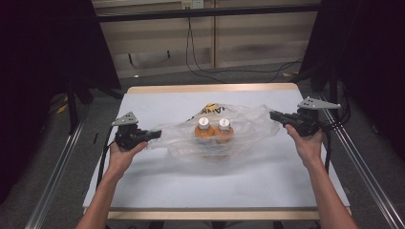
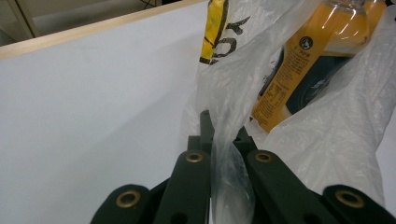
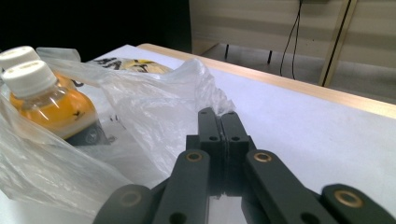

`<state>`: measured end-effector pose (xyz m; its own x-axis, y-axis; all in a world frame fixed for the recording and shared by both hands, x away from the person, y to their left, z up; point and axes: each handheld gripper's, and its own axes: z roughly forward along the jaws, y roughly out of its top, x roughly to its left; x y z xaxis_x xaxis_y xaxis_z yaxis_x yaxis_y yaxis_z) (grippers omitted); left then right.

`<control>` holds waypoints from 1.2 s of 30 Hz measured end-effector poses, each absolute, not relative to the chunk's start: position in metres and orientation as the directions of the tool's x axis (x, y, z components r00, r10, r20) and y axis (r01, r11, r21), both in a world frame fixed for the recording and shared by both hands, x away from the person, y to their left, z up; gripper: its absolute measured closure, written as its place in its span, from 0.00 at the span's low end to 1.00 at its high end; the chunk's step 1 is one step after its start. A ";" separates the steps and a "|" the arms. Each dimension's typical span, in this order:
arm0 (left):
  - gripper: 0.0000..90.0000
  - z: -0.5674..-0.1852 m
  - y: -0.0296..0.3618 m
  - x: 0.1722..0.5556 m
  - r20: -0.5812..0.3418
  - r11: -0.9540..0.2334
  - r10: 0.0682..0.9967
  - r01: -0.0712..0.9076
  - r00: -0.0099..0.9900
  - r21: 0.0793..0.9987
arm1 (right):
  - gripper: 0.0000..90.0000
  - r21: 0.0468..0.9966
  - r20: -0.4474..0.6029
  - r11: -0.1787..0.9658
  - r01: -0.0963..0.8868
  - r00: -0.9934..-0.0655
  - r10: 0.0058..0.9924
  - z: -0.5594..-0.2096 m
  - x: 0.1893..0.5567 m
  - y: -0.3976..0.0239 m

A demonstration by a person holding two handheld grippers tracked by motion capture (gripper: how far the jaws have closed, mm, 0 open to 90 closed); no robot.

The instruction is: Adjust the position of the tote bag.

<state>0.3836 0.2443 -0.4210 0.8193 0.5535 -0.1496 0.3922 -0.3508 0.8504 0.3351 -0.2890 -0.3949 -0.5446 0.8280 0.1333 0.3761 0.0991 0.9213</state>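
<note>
The left gripper (image 2: 219, 140) fingers are clamping one edge of the clear plastic bag (image 1: 239, 129); the right gripper (image 3: 223, 126) fingers are pinching the opposite edge. The bag is stretching between them over the white surface (image 1: 215, 181), holding two orange bottles (image 1: 213, 130) upright.

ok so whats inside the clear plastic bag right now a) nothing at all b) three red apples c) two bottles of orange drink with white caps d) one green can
C: the high view shows two orange bottles with white caps side by side inside the plastic bag, which the left gripper and right gripper pinch at opposite ends.
</note>
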 end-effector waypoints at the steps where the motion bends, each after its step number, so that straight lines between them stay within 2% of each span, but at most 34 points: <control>1: 1.00 -0.424 0.244 0.385 -0.147 -0.361 0.559 0.399 0.816 0.843 | 1.00 0.917 0.133 0.106 0.383 -0.547 0.827 -0.397 0.336 -0.289; 36: 0.99 -0.461 0.242 0.389 -0.095 -0.529 0.580 0.462 0.809 0.712 | 1.00 0.800 0.050 0.286 0.528 -0.533 0.845 -0.446 0.355 -0.282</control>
<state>0.3892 0.2422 -0.4608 0.8089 0.5802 -0.0947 0.4625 -0.5286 0.7118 0.3547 -0.2824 -0.4462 -0.5331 0.8445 0.0504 0.5281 0.2856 0.7997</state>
